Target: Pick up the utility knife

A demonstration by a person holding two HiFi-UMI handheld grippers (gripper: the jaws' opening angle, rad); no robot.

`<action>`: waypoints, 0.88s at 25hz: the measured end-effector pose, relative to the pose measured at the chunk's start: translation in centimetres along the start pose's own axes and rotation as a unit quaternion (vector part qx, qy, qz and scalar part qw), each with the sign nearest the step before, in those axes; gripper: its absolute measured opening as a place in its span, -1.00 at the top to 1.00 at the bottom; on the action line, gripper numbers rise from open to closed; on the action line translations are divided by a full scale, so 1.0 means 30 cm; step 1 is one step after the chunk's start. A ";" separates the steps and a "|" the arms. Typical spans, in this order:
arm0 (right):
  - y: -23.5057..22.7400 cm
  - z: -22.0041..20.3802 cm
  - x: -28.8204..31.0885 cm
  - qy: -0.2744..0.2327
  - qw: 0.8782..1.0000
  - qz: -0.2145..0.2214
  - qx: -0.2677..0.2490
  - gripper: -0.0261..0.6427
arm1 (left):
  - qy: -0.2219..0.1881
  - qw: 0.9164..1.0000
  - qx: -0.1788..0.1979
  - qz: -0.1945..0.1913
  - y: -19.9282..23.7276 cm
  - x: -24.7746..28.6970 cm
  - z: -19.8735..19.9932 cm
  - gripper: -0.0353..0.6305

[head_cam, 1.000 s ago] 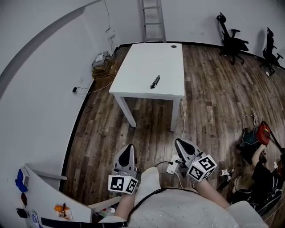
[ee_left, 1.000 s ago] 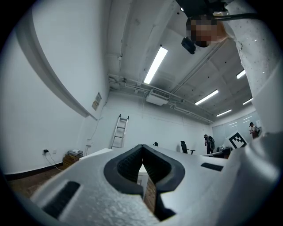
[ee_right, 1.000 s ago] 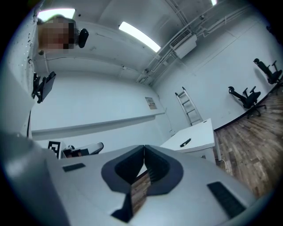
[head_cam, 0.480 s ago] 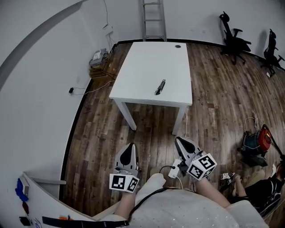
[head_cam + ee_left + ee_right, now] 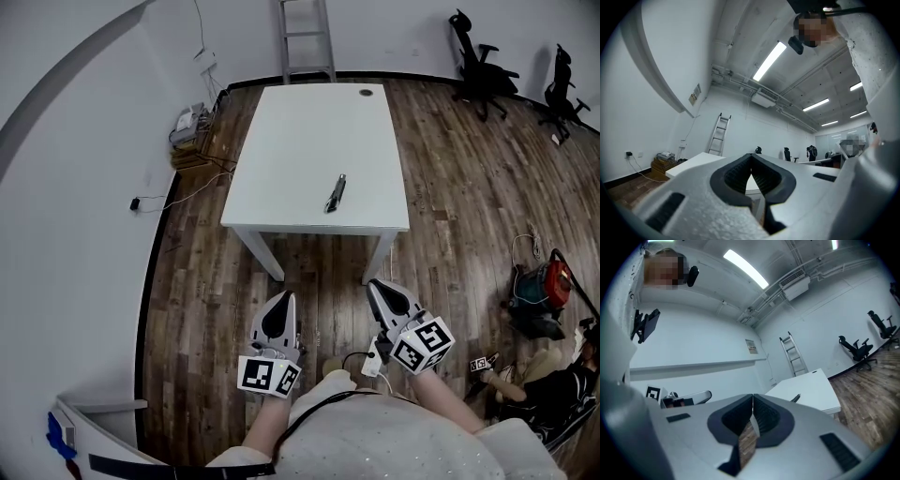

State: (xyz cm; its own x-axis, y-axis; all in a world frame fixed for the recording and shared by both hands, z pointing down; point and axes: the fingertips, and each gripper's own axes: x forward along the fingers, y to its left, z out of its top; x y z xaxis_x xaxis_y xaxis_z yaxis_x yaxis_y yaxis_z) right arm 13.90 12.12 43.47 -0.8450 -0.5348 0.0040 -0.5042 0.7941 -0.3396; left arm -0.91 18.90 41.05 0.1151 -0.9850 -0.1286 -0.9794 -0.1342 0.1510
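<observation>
Jaws pressed together on nothing, left gripper point(image 5: 281, 300) and right gripper point(image 5: 378, 287) sit side by side low before the person's torso, pointing level toward the desk point(image 5: 281, 150). Bare wooden floor point(image 5: 319, 281) separates them from its near edge. The utility knife point(image 5: 336, 192) lies near that edge, right of centre; the right gripper view shows it, the left gripper view only desk and ladder point(image 5: 717, 133).

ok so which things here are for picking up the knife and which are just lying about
For the job: utility knife, white table it lies on, left tongs, right tongs, both shut and empty.
Just lying about: ladder, office chairs, stacked boxes by the wall.
</observation>
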 end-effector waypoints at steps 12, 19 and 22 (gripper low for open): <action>-0.101 -0.037 0.228 0.010 0.998 -0.057 0.013 0.90 | 0.004 1.000 -0.023 0.003 0.247 0.101 -0.018 0.88; -0.105 -0.028 0.301 0.011 0.998 -0.061 0.020 0.90 | -0.003 1.000 -0.018 0.005 0.306 0.129 0.019 0.88; -0.106 -0.021 0.328 0.019 0.998 -0.065 0.007 0.90 | -0.007 0.999 -0.024 0.020 0.354 0.125 0.025 0.88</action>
State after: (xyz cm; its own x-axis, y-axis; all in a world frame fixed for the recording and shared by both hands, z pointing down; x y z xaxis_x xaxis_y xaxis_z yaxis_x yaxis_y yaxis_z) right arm 7.09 4.51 45.17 -0.7784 -0.6220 0.0848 -0.6082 0.7138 -0.3473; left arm -11.02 13.85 41.43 0.0730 -0.9880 -0.1359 -0.9740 -0.0999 0.2031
